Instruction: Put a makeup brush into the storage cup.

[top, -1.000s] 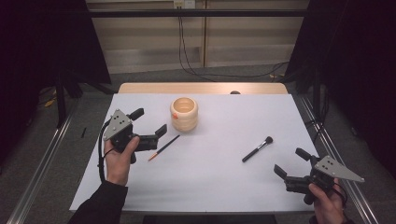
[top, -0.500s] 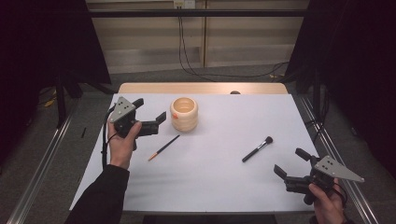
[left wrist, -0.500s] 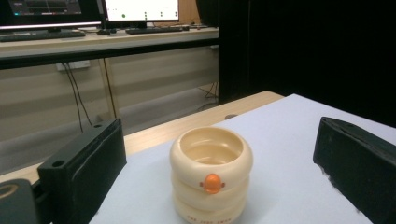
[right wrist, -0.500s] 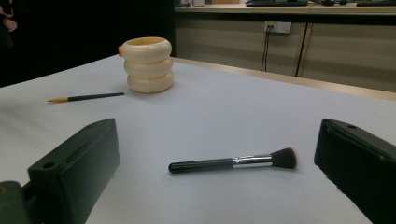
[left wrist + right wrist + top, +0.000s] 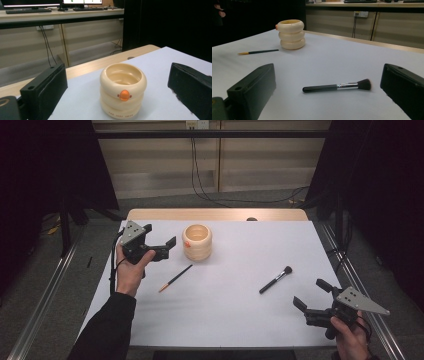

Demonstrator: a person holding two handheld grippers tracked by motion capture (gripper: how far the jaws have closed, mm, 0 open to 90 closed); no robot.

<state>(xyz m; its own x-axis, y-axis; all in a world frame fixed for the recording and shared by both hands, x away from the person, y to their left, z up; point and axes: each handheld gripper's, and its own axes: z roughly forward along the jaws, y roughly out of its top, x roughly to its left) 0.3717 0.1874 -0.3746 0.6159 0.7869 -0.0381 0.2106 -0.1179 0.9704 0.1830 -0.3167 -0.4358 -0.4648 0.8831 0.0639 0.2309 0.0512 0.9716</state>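
A cream ringed cup (image 5: 197,241) with a small orange knob stands upright on the white table (image 5: 225,325), toward the back left. My left gripper (image 5: 160,238) is held just left of the cup, open and empty; in the left gripper view the cup (image 5: 123,92) stands between and beyond the jaws. A thin dark brush with an orange tip (image 5: 175,278) lies in front of the cup. A black makeup brush (image 5: 275,279) lies right of centre. My right gripper (image 5: 311,293) hovers open and empty near the front right corner, with the makeup brush (image 5: 336,86) lying across the gap ahead of its jaws.
The table's wooden back edge (image 5: 215,214) shows beyond the white cover. Metal rails (image 5: 50,290) run along both sides of the table. Cables (image 5: 200,175) hang down the wall behind. Bare white surface lies between the two brushes and along the front.
My left gripper has moved away from the thin brush, back and slightly right, up to the left side of the cup. The right gripper has stayed put.
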